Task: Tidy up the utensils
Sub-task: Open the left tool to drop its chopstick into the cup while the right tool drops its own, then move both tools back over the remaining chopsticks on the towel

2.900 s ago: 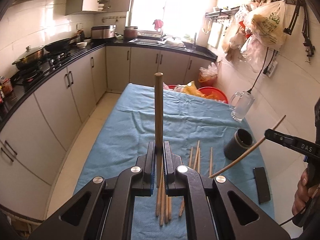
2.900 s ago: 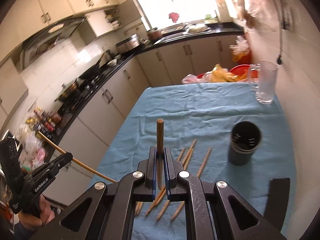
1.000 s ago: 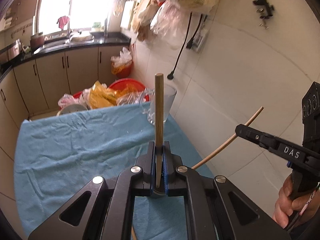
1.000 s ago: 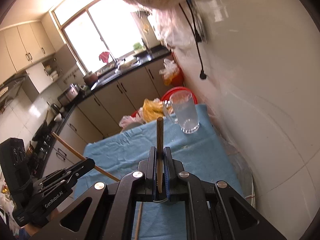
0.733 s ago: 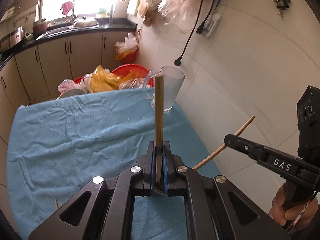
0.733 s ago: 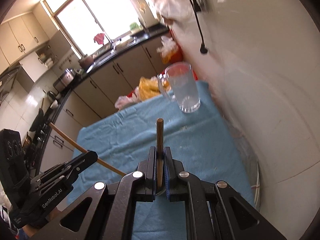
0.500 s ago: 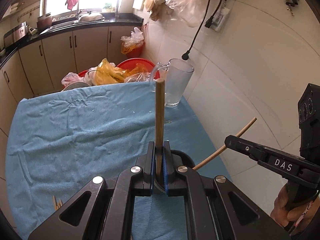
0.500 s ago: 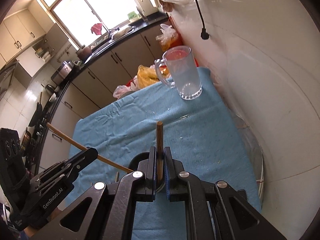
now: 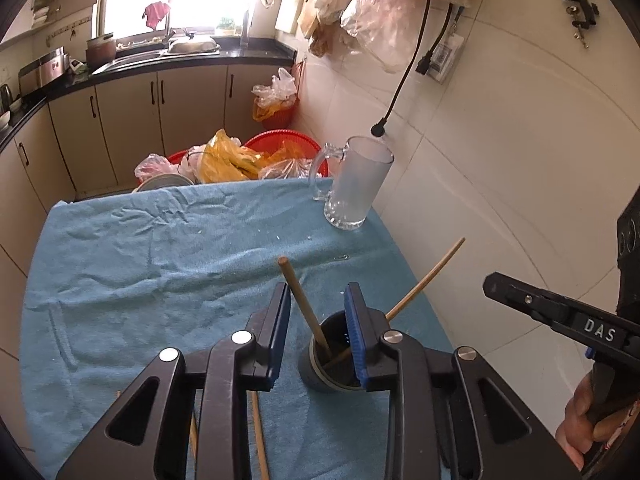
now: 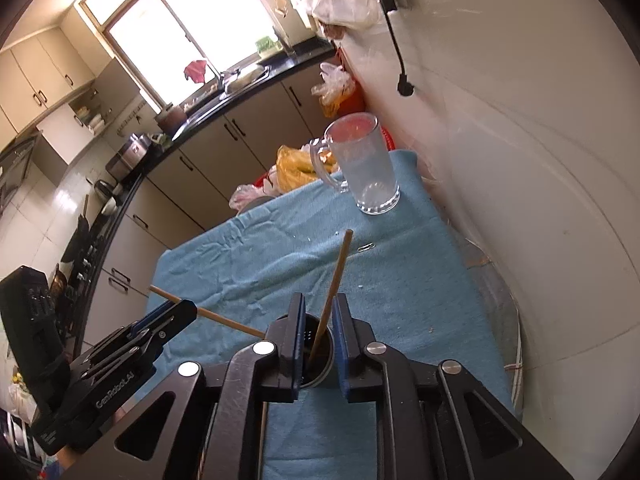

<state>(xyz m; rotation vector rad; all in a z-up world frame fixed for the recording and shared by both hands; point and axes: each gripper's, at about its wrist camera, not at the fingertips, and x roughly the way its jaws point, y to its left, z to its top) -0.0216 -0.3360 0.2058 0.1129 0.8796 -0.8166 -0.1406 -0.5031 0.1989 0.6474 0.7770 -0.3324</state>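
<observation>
Both chopsticks stood in the dark cup on the blue cloth that covered the counter. The left tongs had just been opening and stood narrowly apart; the thicker chopstick leaned free between their blue pads, touching neither, its lower end inside the cup. The right tongs had also just been opening, to a slimmer gap, and the thin chopstick rose loose between them out of the same cup.

Each pair of tongs hung right over the cup, and their black frames hid most of its rim and the cloth nearest the camera. More chopsticks lay flat on the cloth to the left of the cup, partly covered by the left frame. A glass mug stood beyond the cup, well apart from it, at the far corner of the cloth beside the tiled wall. Behind the mug sat a red basin stuffed with plastic bags. A black plug on its cord dangled just above the mug. A small paper clip lay on the cloth between cup and mug. A hand gripped the right tool's handle to the right of the cup.
</observation>
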